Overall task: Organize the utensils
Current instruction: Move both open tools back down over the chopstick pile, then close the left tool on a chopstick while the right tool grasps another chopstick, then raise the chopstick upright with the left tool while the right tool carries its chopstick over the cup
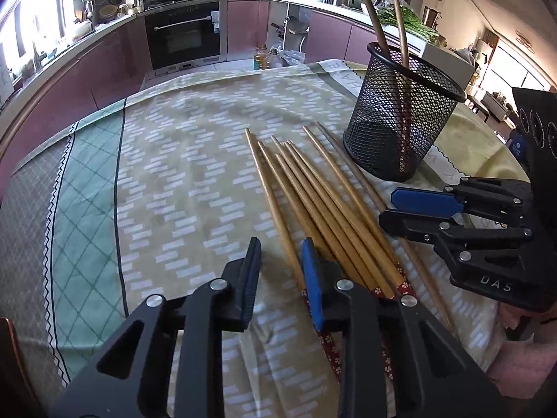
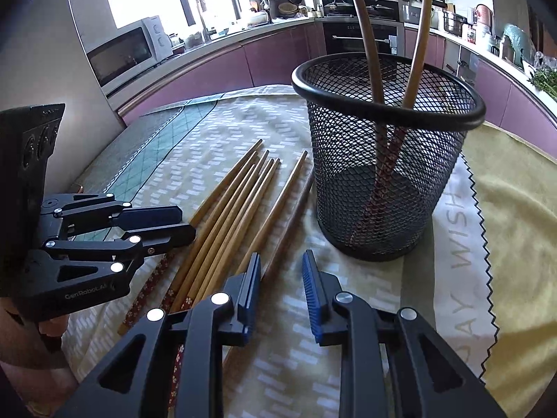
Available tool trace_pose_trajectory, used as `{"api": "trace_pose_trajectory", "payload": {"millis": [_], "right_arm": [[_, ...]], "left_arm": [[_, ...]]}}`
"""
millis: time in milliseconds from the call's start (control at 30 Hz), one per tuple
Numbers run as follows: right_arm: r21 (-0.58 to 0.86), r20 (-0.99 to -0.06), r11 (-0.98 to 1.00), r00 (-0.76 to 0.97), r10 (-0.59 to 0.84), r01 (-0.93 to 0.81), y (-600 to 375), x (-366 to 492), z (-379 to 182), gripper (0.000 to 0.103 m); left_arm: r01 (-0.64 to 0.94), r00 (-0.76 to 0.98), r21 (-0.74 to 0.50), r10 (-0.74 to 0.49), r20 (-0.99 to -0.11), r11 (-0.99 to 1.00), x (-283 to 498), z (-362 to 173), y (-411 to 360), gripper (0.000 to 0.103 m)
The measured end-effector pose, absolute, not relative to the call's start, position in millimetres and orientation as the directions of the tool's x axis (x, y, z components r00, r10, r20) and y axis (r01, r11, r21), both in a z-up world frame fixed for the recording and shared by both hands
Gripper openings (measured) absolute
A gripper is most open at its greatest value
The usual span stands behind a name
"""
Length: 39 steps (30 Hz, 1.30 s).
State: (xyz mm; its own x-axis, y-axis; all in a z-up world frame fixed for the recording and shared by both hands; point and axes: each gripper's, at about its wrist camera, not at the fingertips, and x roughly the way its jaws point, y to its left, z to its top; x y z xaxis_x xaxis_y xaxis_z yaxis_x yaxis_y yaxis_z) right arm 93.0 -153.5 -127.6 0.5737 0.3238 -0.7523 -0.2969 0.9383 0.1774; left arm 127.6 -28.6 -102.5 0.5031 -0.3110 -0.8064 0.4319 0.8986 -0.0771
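Your left claw (image 1: 280,264) hangs low over a cloth-covered tabletop (image 1: 181,146) with its jaws parted and nothing between them, its blue-padded right finger resting over the decorated ends of a loose bundle of chopsticks (image 1: 313,202). You have eight wooden chopsticks lying flat there, fanned with their tips toward 12 o'clock: seven close together and one thinner, darker stick at the bundle's 3 o'clock edge. At 1 o'clock from the bundle, just beside its tips, one black mesh holder (image 1: 403,115) stands upright with two more chopsticks (image 1: 400,24) leaning inside it, tips up. Your right claw (image 2: 281,278) is also spread and empty, hovering above the cloth between the bundle and the holder (image 2: 386,160), which sits at its 1 o'clock. From that wrist view, the lying sticks (image 2: 240,202) run off toward 11 o'clock, and the two standing sticks (image 2: 417,41) cross inside the mesh.
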Motion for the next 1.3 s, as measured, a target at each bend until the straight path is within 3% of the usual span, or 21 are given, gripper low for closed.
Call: {"api": "trace_pose_trajectory", "payload": {"millis": [167,300,500,900,1300], "right_arm": [[0.180,-0.753,0.940,0.574,0.321,-0.290,-148,103,-127,0.022],[0.211,-0.748,0.938,0.572,0.337,-0.277,-151,106,-128,0.012],[0.273,-0.737,0.924,0.560,0.379,-0.267,-157,106,-129,0.009],[0.327,-0.705,0.896,0.555,0.442,-0.299,-165,94,-120,0.006],[0.356,-0.574,0.852,0.629,0.524,-0.384,-186,62,-73,0.006]], "left_arm": [[0.427,0.504,-0.074,-0.305,-0.808,0.901,137,-103,-33,0.025],[0.416,0.502,-0.085,-0.307,-0.809,0.905,144,-104,-35,0.012],[0.387,0.504,-0.123,-0.321,-0.802,0.914,143,-104,-32,0.008],[0.376,0.526,-0.180,-0.369,-0.766,0.909,123,-86,-15,0.007],[0.448,0.563,-0.241,-0.481,-0.672,0.861,96,-30,-10,0.007]]}}
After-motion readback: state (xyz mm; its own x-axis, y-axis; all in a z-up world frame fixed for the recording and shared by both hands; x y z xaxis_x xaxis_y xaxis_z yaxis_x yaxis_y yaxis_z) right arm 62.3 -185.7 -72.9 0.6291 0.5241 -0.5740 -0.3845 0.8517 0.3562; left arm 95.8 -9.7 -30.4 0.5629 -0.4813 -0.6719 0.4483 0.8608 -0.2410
